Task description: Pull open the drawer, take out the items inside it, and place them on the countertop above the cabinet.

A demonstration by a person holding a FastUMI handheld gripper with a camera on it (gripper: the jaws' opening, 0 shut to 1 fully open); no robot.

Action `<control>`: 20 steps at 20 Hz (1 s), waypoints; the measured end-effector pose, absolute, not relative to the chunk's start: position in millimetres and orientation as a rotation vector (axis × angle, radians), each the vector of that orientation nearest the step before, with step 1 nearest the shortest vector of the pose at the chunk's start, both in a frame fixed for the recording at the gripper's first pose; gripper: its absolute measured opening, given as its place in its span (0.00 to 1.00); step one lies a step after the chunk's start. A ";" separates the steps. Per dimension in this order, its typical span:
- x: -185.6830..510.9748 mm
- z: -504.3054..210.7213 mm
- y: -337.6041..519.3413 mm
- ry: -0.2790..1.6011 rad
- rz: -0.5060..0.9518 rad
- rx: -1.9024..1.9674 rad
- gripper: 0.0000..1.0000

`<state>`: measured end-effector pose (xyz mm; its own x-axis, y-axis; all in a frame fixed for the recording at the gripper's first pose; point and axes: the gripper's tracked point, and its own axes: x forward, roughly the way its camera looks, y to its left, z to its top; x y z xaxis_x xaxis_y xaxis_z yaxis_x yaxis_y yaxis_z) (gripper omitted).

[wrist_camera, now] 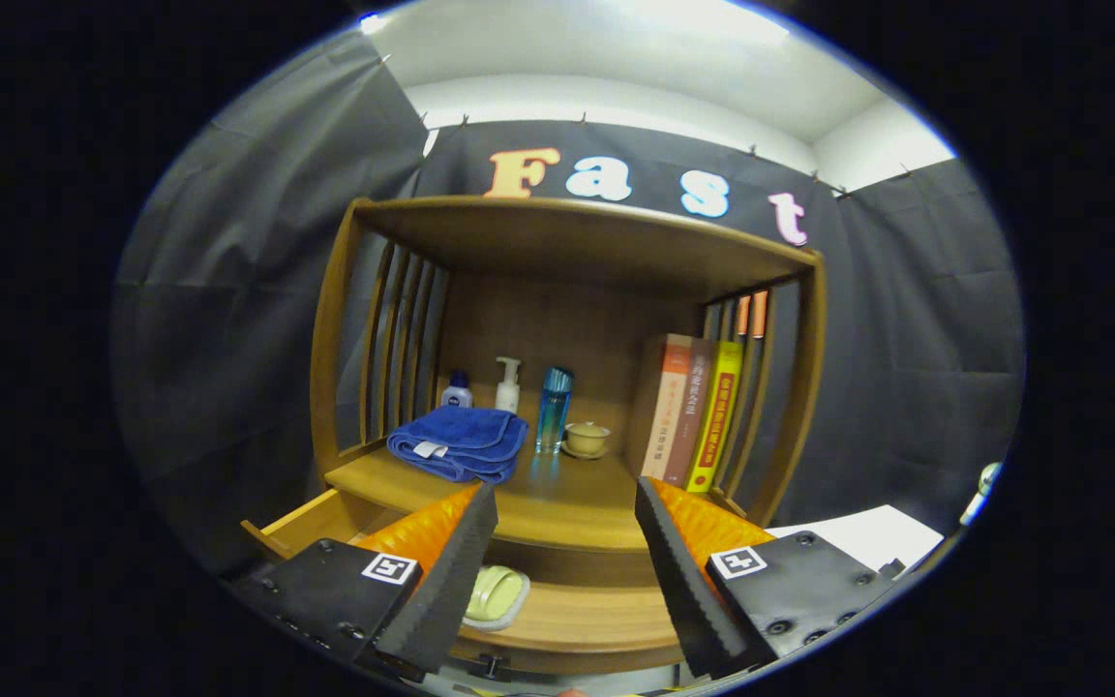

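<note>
The hand-held gripper (565, 503) hangs spread wide, holding nothing, above the open drawer (567, 620) with a pale green item (497, 594) inside.

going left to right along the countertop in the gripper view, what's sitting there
blue towel → small blue-capped bottle → white pump bottle → tall blue bottle → lidded cup on a saucer → books. The gripper is open, with the pulled-out drawer below.
</note>
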<state>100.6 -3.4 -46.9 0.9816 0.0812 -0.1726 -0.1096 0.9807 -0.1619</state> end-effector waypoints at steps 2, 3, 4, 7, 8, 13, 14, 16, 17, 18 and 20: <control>110.0 -89.3 13.6 0.358 0.134 -0.147 0.95; 112.5 -118.3 23.0 0.463 0.154 -0.113 0.95; 115.3 -146.7 33.4 0.546 0.170 -0.073 0.95; 125.9 -224.2 33.5 0.755 0.102 -0.012 0.96; 129.0 -242.5 30.4 0.799 0.084 -0.001 0.95; 121.6 -287.8 16.4 0.926 0.024 -0.038 0.93; 118.8 -291.4 16.8 0.944 0.021 -0.037 0.92; 116.6 -294.7 22.3 0.962 0.030 -0.018 0.91; 118.1 -296.1 24.0 0.960 0.032 -0.013 0.90; 120.0 -297.9 26.0 0.960 0.033 -0.010 0.89; 119.8 -306.8 28.3 0.983 0.036 -0.005 0.61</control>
<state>119.8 28.3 -306.8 0.5537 0.0281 -0.8322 -0.0329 0.9994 0.0119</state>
